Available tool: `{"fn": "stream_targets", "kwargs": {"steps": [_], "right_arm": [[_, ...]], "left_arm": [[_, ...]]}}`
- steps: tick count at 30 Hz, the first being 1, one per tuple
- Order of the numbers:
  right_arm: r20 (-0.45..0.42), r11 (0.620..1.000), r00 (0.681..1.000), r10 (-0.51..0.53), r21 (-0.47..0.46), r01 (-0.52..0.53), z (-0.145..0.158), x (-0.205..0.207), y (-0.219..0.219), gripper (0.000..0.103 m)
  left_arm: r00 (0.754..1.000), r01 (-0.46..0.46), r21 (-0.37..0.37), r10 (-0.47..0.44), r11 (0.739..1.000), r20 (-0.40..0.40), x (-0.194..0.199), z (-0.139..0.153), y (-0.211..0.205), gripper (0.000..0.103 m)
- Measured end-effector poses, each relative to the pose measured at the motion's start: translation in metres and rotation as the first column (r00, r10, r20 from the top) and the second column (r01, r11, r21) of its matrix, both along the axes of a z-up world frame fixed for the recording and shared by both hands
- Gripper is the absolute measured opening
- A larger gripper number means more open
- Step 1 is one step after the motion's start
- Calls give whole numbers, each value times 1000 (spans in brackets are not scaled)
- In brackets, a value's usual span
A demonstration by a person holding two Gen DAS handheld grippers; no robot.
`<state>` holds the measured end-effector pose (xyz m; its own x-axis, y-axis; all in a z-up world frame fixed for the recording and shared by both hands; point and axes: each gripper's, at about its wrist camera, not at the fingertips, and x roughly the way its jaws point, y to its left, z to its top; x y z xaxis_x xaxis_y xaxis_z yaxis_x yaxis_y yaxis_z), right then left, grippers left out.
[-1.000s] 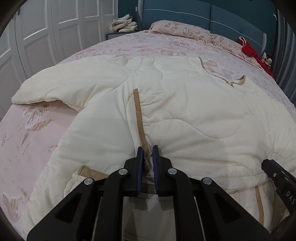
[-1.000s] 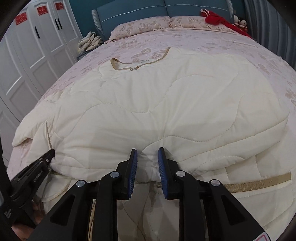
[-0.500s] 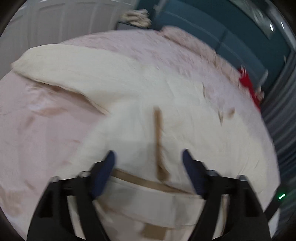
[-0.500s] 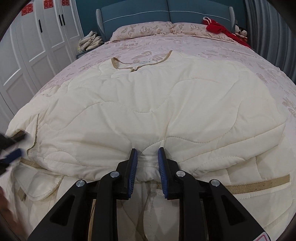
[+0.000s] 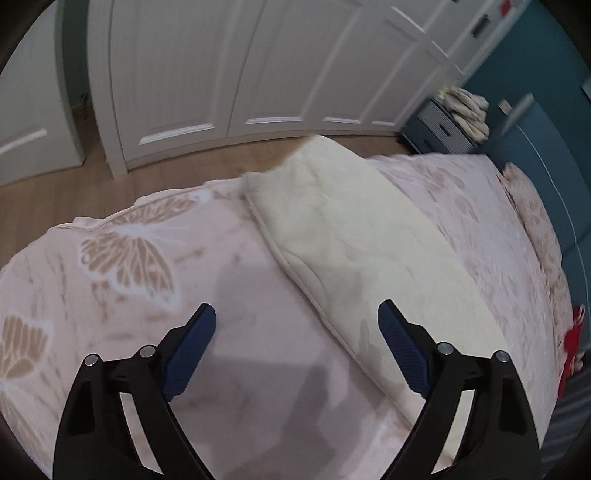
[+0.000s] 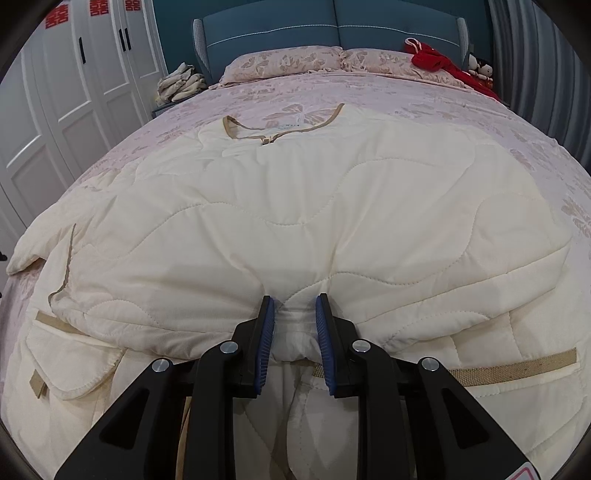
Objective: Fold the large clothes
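We pinch a cream quilted padded coat [image 6: 295, 206] spread on a pink butterfly-print bedspread [image 5: 122, 280].
Our right gripper [image 6: 294, 325] clamps the coat's hem; our left gripper [image 5: 297, 349] gapes empty beside its sleeve [image 5: 354, 240], white wardrobe doors [image 5: 221, 66] beyond.

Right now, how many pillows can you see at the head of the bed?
2. One pillow lies left against the headboard, the other pillow right of it, partly under a red garment. More may be hidden.
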<state>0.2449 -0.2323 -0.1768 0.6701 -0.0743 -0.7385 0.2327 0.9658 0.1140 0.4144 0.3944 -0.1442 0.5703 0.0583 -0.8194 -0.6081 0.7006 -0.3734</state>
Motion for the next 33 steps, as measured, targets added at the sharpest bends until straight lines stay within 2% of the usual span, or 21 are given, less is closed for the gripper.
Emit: {"fn": "stream_targets", "kwargs": {"steps": [1,3,4,5,6,7,8,11,13,15,16,19,22,23,24,26,28,29,30,31,33], "right_arm": [[0,1000,1000,-1,-2,1,0,0,1,21],[1,1000,1000,-1,-5,1,0,1,1,21],[1,1000,1000,-2,-6,2,-1,1,2,21],[1,1000,1000,-2,-7,2,-1,1,2,21],[2,1000,1000,-3,-9,4,-1,1,3,21],[2,1000,1000,-4,-10,4,-1,2,3,21],[3,1000,1000,-3,-12,3,-1,2,3,21],[5,1000,1000,-4,-13,4,-1,2,4,21],[6,1000,1000,-4,-12,4,-1,2,4,21],[7,1000,1000,-4,-9,4,-1,2,4,21],[6,1000,1000,-4,-11,4,-1,2,4,21],[6,1000,1000,-5,-10,5,-2,3,4,21],[3,1000,1000,-7,-1,7,1,3,4,21],[2,1000,1000,-7,9,7,4,3,3,21],[3,1000,1000,-9,25,9,8,1,1,21],[12,996,1000,-26,88,25,19,-9,-8,23],[33,983,997,-67,175,61,32,-34,-21,39],[35,978,996,-86,193,77,35,-47,-27,42],[36,976,995,-93,200,84,39,-62,-34,45],[32,976,995,-97,199,88,42,-74,-40,45],[20,975,994,-104,199,98,45,-91,-52,48]], "left_arm": [[1000,-12,-25,12,1000,6,2,-5,5,87],[999,-31,-26,31,999,18,4,-8,6,86],[1000,-22,-2,22,1000,15,9,-7,3,79],[1000,-1,17,0,1000,8,14,-7,-2,70],[1000,31,28,-31,999,1,19,-6,-6,47],[998,64,24,-64,998,-2,24,-3,-9,34],[996,85,21,-85,996,-8,28,-1,-10,16],[989,132,89,-137,987,50,34,28,-27,8],[968,198,175,-220,965,121,33,66,-54,7],[926,279,247,-328,928,185,29,110,-91,6],[895,323,280,-388,904,221,24,136,-115,6],[781,446,344,-547,826,301,3,197,-189,6],[656,563,370,-672,739,344,-21,233,-270,6],[615,609,363,-709,705,345,-29,237,-300,6],[588,643,355,-734,679,339,-36,237,-323,6],[527,718,336,-791,610,310,-54,224,-379,7],[472,780,299,-831,549,294,-71,204,-419,13],[455,810,259,-842,527,289,-79,191,-437,19],[445,842,190,-850,504,282,-88,172,-454,35],[450,859,128,-849,496,277,-96,154,-465,52],[479,857,57,-833,512,278,-107,125,-474,59]]}}
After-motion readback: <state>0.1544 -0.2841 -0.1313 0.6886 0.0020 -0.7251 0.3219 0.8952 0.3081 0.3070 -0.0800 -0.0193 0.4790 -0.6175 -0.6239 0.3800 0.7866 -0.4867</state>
